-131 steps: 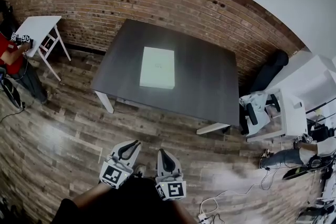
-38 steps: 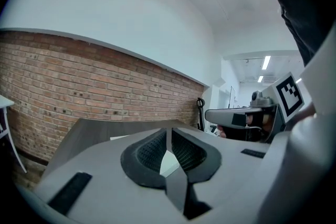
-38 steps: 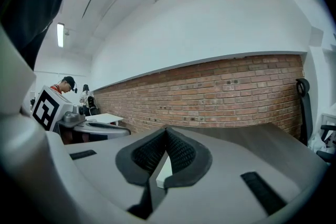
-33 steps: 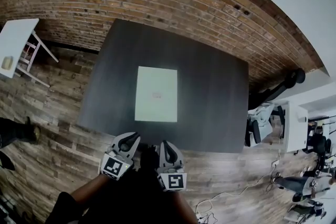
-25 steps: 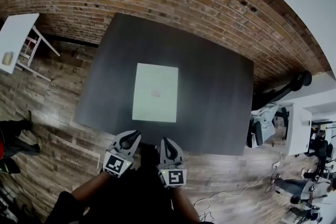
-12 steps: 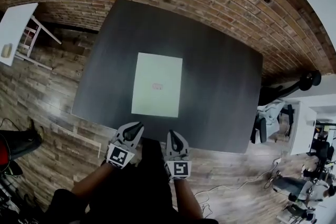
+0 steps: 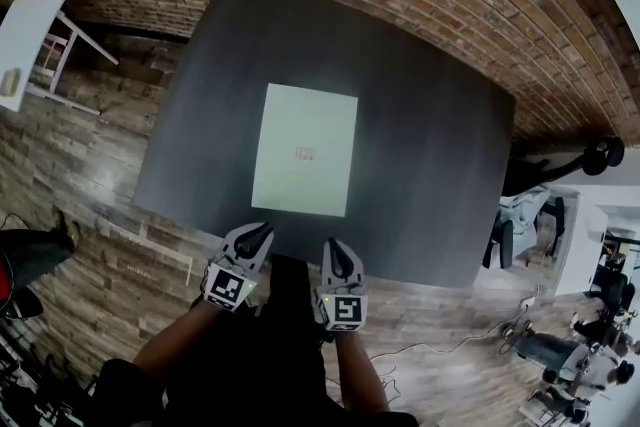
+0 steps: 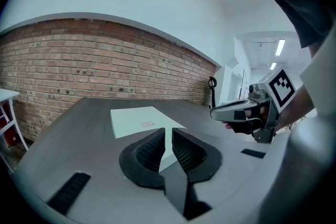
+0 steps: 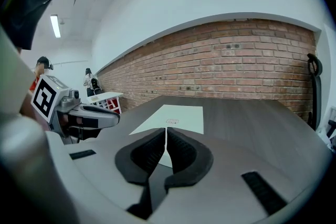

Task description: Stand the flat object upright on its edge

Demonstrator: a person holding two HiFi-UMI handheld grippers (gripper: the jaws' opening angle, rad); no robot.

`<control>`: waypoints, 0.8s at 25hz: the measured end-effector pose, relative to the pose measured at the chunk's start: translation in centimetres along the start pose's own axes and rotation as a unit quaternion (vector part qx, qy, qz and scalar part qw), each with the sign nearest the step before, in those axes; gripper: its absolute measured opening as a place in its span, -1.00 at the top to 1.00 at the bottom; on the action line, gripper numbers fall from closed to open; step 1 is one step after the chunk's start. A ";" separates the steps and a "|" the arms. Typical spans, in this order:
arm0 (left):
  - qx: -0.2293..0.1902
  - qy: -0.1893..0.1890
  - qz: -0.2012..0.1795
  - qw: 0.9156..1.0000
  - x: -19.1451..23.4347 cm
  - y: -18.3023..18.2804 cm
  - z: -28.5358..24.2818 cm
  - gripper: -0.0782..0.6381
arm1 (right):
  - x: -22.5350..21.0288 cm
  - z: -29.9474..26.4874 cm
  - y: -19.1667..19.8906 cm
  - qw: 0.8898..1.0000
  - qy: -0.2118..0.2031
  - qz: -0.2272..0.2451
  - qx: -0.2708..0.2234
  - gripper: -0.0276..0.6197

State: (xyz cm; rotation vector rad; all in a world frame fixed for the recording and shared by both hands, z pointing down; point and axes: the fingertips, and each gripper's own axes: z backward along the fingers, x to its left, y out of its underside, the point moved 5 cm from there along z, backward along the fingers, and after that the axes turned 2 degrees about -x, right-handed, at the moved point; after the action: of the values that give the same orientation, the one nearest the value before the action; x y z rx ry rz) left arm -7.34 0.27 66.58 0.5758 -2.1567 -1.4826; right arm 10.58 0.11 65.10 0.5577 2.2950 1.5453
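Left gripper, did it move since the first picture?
Yes. The left gripper came forward: before, it hung over the wooden floor, well short of the dark table; now its tips reach the table's near edge.

The red mark [image 7: 306, 154] at the middle of the flat white object [image 7: 300, 110] is too small to read in any view. In the left gripper view, the object's near end is partly hidden behind the jaws of the left gripper [image 8: 167, 134]. In the right gripper view, the jaws of the right gripper [image 9: 165, 134] hide it likewise. From the head view, both grippers overlap a short stretch of the near edge of the table [image 7: 430, 175]. The person's arms [image 7: 170, 360] are cut off by the bottom edge. At far left a white side table [image 7: 25, 40] is cut by the picture's edge, and the small thing [image 7: 10, 81] on it cannot be told. The clutter [image 7: 575, 355] at near right is too small to make out.
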 end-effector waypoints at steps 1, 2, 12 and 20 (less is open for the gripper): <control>0.000 -0.001 0.004 1.000 0.0 0.2 -0.1 0.62 | -0.1 -0.1 0.0 1.000 0.002 0.000 0.003 0.83; 0.001 -0.003 0.007 1.000 0.1 0.4 -0.1 0.62 | -0.3 -0.2 0.0 1.000 0.004 0.000 0.005 0.83; 0.035 -0.032 0.031 0.998 2.0 4.1 -0.9 0.62 | -1.6 -1.3 2.7 0.999 0.012 -0.017 0.033 0.59; 0.072 -0.040 0.040 0.996 3.3 7.3 -1.8 0.43 | -3.2 -1.7 5.9 0.997 0.016 -0.020 0.070 0.45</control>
State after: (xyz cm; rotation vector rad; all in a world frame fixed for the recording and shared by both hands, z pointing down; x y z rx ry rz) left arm -9.54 -0.56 74.44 0.4809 -2.3347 -1.3362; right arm 13.39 -0.78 71.36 0.5214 2.4376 1.3932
